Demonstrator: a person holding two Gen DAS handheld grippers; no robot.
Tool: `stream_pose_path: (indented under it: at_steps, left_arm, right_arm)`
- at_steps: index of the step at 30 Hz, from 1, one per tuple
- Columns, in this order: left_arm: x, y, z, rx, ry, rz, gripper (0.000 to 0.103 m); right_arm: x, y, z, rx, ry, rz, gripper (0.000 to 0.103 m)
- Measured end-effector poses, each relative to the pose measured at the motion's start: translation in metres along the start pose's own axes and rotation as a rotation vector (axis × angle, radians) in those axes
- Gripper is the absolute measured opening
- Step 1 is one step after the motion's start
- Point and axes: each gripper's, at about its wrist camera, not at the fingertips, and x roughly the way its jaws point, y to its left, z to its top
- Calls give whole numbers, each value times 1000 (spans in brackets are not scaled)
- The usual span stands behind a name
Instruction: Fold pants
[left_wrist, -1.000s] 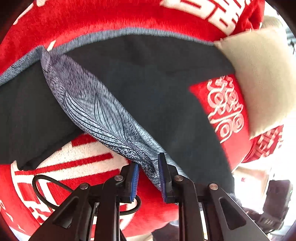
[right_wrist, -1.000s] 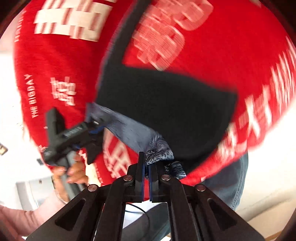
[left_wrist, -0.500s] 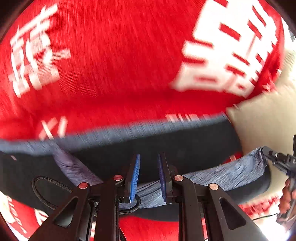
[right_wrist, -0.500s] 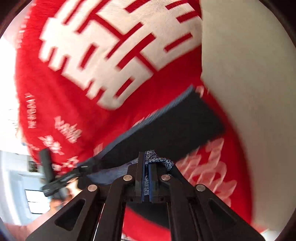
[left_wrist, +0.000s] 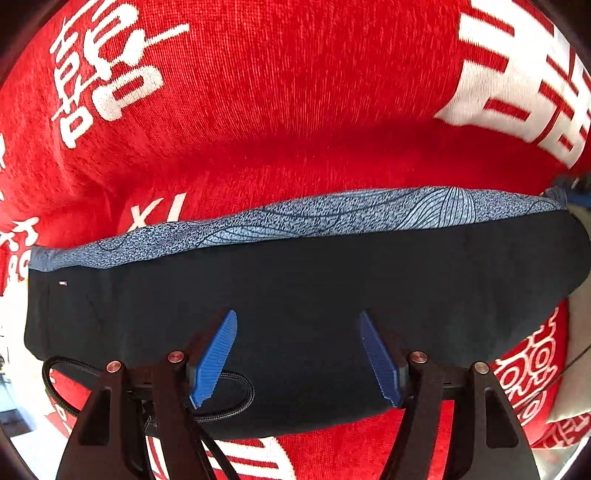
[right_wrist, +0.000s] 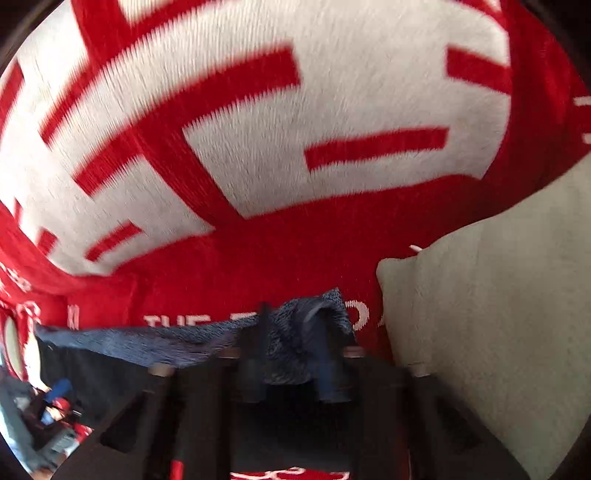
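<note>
The pants lie folded in a long dark band across the red blanket, with a blue-grey patterned edge along the far side. My left gripper points down over the dark cloth. Its jaws are opening wide and nothing is pinched between its blue pads. In the blurred right wrist view, my right gripper hangs at the end of the pants. Its jaws are opening, and a bunch of the patterned cloth sits loosely between the fingers.
The red blanket with large white characters covers the surface under the pants. A beige cushion lies close to the right of my right gripper. A black cable loop hangs by my left gripper's fingers.
Both grippers were shut on the patterned edge and carried it across the blanket. Now both stand with jaws apart, and the pants lie flat in a folded band.
</note>
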Motion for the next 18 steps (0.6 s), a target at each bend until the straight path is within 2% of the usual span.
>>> stream_pose_path:
  at_steps: [1,4,6,7,8,10,12,14,15,16,17,18]
  left_arm:
    - [2,-1,-1,6,-1,9,70]
    - [13,-6,0,27,0,32,70]
    - [25,-10,2,36,16,42,70]
    - [31,-13,4,36,31,46,70]
    - [36,-15,4,35,37,55,70]
    - [42,-18,3,38,31,79,70]
    - [42,-17,1,31,19,80,70]
    - [43,-12,0,18,12,68,74]
    - [44,-10,-1,7,10,66,77]
    - [46,-6,-2,-9,4,70,83]
    - [50,-2,-3,-25,0,67,86]
    - [52,2,-3,-37,2,57,86]
  right_arm:
    - [-15,0,-2,10,-56,-38,69]
    - [-51,9,-19,-3,-177,-31,69]
    - [-51,23,-35,-53,-159,34,56]
    - [-43,32,-40,-83,-125,40,46]
    - [-23,46,-46,-139,-68,32,44]
    - [8,59,-53,-197,-25,3,42]
    - [36,60,-53,-240,-9,-84,42]
    - [56,41,-49,-206,2,-154,40]
    - [57,32,-48,-177,-7,-130,39]
    - [55,21,-45,-139,-23,-100,33]
    - [53,16,-42,-126,-25,-120,25]
    - [49,14,-39,-118,-29,-143,24]
